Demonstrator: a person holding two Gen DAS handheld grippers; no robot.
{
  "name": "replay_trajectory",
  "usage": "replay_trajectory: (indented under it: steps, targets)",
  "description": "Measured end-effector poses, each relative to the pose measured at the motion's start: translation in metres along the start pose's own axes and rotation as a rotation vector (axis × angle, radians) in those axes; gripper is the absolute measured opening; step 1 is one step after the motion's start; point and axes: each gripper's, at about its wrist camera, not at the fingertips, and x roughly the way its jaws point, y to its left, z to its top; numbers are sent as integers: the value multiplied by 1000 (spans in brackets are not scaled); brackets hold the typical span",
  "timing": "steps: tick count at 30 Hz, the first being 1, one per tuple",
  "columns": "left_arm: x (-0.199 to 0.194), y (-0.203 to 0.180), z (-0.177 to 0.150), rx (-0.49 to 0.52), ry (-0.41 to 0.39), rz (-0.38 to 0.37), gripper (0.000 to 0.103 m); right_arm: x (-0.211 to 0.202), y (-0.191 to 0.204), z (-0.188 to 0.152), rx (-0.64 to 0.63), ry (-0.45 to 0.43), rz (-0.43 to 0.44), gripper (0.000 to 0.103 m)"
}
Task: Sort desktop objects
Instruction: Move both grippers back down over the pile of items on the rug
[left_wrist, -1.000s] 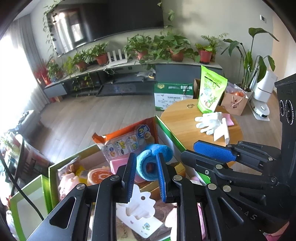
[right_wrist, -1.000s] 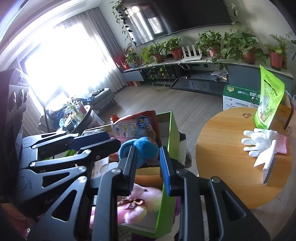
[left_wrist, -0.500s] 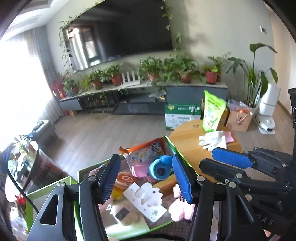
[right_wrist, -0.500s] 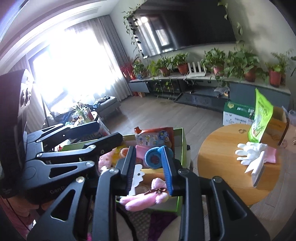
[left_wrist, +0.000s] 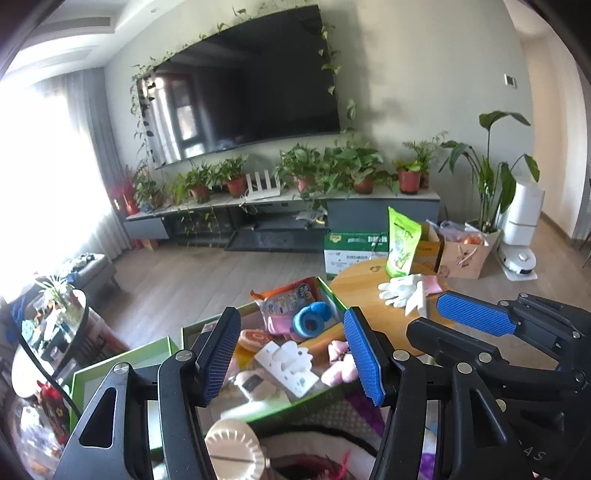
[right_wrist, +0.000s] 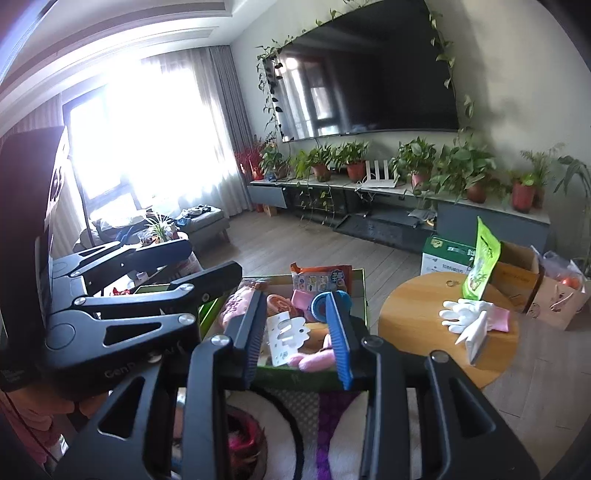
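A green box (left_wrist: 334, 295) (right_wrist: 364, 295) holds a blue roll (left_wrist: 312, 321) (right_wrist: 321, 304), an orange snack bag (left_wrist: 288, 295) (right_wrist: 319, 278), a white cut-out card (left_wrist: 286, 360) (right_wrist: 284, 334) and a pink plush toy (left_wrist: 338, 369) (right_wrist: 314, 360). My left gripper (left_wrist: 293, 354) is open and empty, raised above the box. My right gripper (right_wrist: 299, 336) is open and empty, beside the left one (right_wrist: 177, 266) and also above the box. It shows at the right of the left wrist view (left_wrist: 454, 321).
A round wooden table (left_wrist: 364, 291) (right_wrist: 417, 325) right of the box carries white gloves (left_wrist: 400, 291) (right_wrist: 463, 314), a pink cloth (right_wrist: 498, 319) and a green pouch (left_wrist: 402, 240) (right_wrist: 482, 269). Cardboard boxes (left_wrist: 351, 251) stand behind it. A glass side table (left_wrist: 48, 332) is at the left.
Both grippers let go of the blue roll, which now lies in the box. Both opened, rose and pulled back from the box.
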Motion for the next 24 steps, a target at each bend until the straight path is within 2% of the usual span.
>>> replay_trajectory:
  steps: [11,24]
  targets:
    - [-67,2,-27,-1,-80,9,59,-59,41,-20,-55,-66,-49,38]
    - [-109,4,-57,-11,-117,20,59,-97,74,-43,-109,-83,-60,38]
